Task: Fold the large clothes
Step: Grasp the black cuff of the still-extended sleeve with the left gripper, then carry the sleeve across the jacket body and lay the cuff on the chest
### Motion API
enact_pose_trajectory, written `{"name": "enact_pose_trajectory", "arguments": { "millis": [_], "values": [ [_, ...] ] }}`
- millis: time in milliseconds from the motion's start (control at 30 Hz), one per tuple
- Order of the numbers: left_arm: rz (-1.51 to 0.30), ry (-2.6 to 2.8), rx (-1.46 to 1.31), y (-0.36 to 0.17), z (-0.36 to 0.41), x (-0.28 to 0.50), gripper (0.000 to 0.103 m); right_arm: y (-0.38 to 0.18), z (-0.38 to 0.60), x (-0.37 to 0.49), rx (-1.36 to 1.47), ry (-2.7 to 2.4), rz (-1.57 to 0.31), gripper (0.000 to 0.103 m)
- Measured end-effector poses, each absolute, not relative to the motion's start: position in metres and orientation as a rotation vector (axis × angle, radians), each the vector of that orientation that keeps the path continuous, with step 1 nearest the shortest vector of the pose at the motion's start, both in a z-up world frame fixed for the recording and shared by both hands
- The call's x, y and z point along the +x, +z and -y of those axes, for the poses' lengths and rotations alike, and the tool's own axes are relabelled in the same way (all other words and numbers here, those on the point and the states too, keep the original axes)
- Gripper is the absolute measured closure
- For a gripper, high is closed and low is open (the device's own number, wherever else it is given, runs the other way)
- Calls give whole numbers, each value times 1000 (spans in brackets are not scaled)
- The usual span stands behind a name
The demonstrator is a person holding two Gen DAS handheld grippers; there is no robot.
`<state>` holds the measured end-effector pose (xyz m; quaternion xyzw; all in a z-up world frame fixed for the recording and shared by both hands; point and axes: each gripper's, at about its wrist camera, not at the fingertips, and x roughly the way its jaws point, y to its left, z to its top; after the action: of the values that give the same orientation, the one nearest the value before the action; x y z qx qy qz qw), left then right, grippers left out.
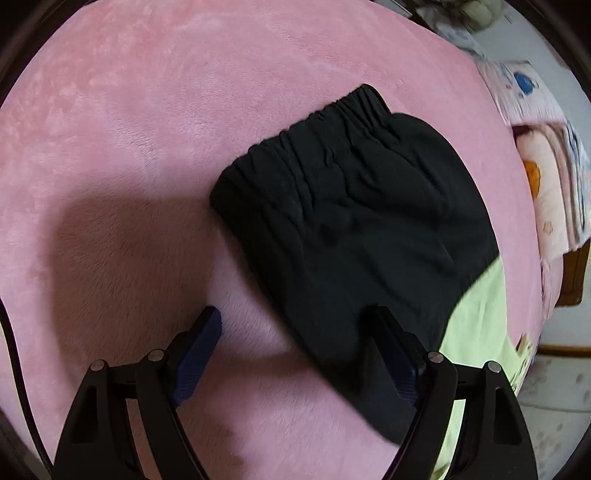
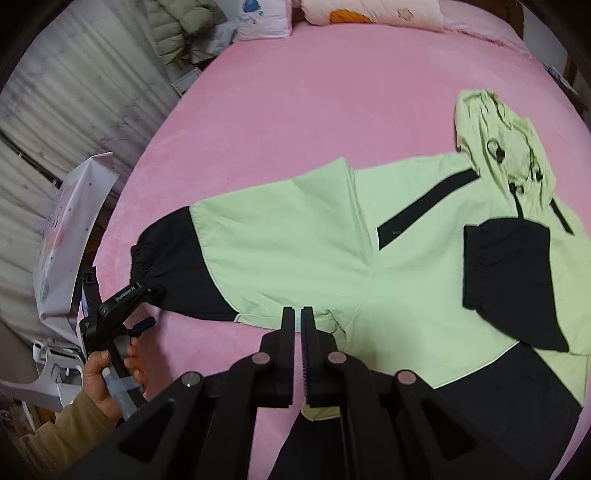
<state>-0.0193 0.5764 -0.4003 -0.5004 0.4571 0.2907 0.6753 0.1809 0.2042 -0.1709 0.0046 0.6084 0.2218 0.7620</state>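
Note:
A light green and black hooded jacket (image 2: 295, 251) lies spread flat on the pink bed cover (image 2: 295, 92). One sleeve stretches out to the left and ends in a black elastic cuff (image 2: 142, 262). The other black sleeve (image 2: 509, 277) is folded over the body, with the hood (image 2: 498, 140) at the top right. My left gripper (image 1: 295, 332) is open and hangs just over the outstretched black sleeve end (image 1: 351, 206); its right finger overlaps the cloth and its left finger is over bare cover. It also appears beside the cuff as the left gripper (image 2: 151, 308), held by a hand (image 2: 99, 373). My right gripper (image 2: 298, 314) is shut and empty near the underarm seam.
Patterned pillows (image 2: 365, 13) lie at the bed's head. A puffer coat (image 2: 181, 29) and a curtain (image 2: 74, 92) are at the far left. A printed white item (image 2: 70, 229) and a white plastic chair (image 2: 55, 373) stand by the bed's left edge.

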Motion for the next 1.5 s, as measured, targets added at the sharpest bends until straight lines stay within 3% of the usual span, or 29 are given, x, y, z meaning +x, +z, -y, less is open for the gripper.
{"name": "enact_pose_trajectory", "arguments": {
  "millis": [33, 67, 100, 167, 267, 433, 667, 867, 1033, 1067, 1167, 1233, 1300, 1433, 1500],
  "values": [
    [-1021, 656, -1114, -401, -576, -17, 21, -174, -204, 181, 17, 480, -1330, 100],
    [-1021, 659, -1090, -400, -574, -13, 30, -178, -204, 182, 25, 477, -1338, 100],
    [-1014, 646, -1055, -397, -572, -9, 59, -182, -205, 182, 32, 475, -1348, 100],
    [-1018, 596, -1031, -393, -570, 0, 98, -187, -206, 182, 44, 475, -1362, 100],
    [-1016, 590, -997, -382, -565, 6, 101, -191, -207, 180, 52, 479, -1376, 100],
    [-945, 484, -898, -329, -528, 19, 102, -184, -195, 178, 66, 471, -1361, 100],
    [-823, 100, -693, -220, -405, 63, 102, -173, -137, 184, 149, 413, -1332, 100],
    [-734, -103, -652, -162, -303, 98, 102, -171, -51, 183, 229, 326, -1316, 100],
    [-845, -238, -590, -187, -186, 134, 101, -175, 24, 180, 262, 242, -1308, 100],
    [-898, -243, -568, -204, -161, 143, 96, -176, 38, 179, 262, 227, -1307, 100],
    [-1094, -241, -491, -262, -105, 161, 69, -185, 77, 180, 251, 183, -1310, 100],
    [-1262, -203, -471, -306, -77, 164, 67, -190, 98, 181, 252, 167, -1322, 100],
    [-1298, -176, -487, -323, -74, 151, 66, -193, 112, 182, 252, 165, -1323, 99],
    [-1240, -160, -569, -313, -87, 113, 51, -196, 121, 187, 264, 225, -1304, 70],
    [-1207, -136, -573, -301, -100, 100, 46, -198, 116, 192, 273, 280, -1300, 68]
  ]
}}
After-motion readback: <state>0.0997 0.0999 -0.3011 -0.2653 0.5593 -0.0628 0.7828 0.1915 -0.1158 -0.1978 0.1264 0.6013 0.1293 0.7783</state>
